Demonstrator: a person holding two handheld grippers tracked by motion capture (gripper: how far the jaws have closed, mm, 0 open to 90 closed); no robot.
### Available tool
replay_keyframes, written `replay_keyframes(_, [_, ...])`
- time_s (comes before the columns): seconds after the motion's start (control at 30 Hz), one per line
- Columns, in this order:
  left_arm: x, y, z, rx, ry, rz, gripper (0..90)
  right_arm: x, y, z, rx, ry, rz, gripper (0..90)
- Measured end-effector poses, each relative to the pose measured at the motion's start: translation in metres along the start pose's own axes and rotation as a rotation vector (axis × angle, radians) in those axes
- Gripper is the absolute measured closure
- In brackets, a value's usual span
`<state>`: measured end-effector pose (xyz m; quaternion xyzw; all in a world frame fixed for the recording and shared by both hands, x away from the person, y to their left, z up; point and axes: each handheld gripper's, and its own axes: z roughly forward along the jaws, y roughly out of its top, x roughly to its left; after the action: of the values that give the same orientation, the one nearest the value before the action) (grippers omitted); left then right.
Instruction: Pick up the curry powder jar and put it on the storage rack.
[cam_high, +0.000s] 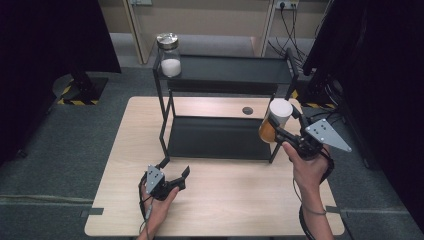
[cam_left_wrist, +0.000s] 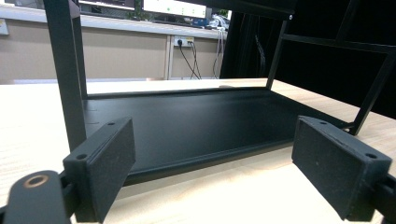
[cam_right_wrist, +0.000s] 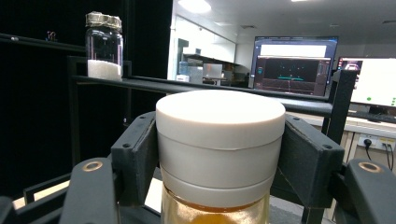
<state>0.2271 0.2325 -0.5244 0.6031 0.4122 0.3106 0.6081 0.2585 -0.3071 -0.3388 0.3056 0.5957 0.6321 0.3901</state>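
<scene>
Left gripper (cam_high: 176, 179) sits low over the table (cam_high: 225, 200) near the front edge, jaws spread, nothing between them. It looks along the rack's (cam_high: 220, 137) bottom shelf; the rack's top is cut off in the left gripper view.

Right gripper (cam_high: 280, 131) pinches the jar (cam_high: 275, 122) by its white lid (cam_right_wrist: 220, 140), one jaw on each side. The jar stands upright, long axis vertical, lid up, amber contents below. It's off the table, just at the rack's right front post, between the two shelf levels. It sits at the jaw tips, ahead of the hand (cam_high: 307, 167). The jar's bottom is cut off in the right gripper view and partly hidden by the gripper from above, so the fill level is hard to read.

Farthest back: a second jar (cam_high: 169, 55) with a metal lid and white powder, upright on the top shelf's left rear corner.
</scene>
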Motion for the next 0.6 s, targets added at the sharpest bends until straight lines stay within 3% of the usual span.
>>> replay_keyframes(0.6, [0.0, -0.001, 0.0, -0.003, 0.002, -0.005, 13.3, -0.005, 0.019, 0.009, -0.026, -0.012, -0.004, 33.9])
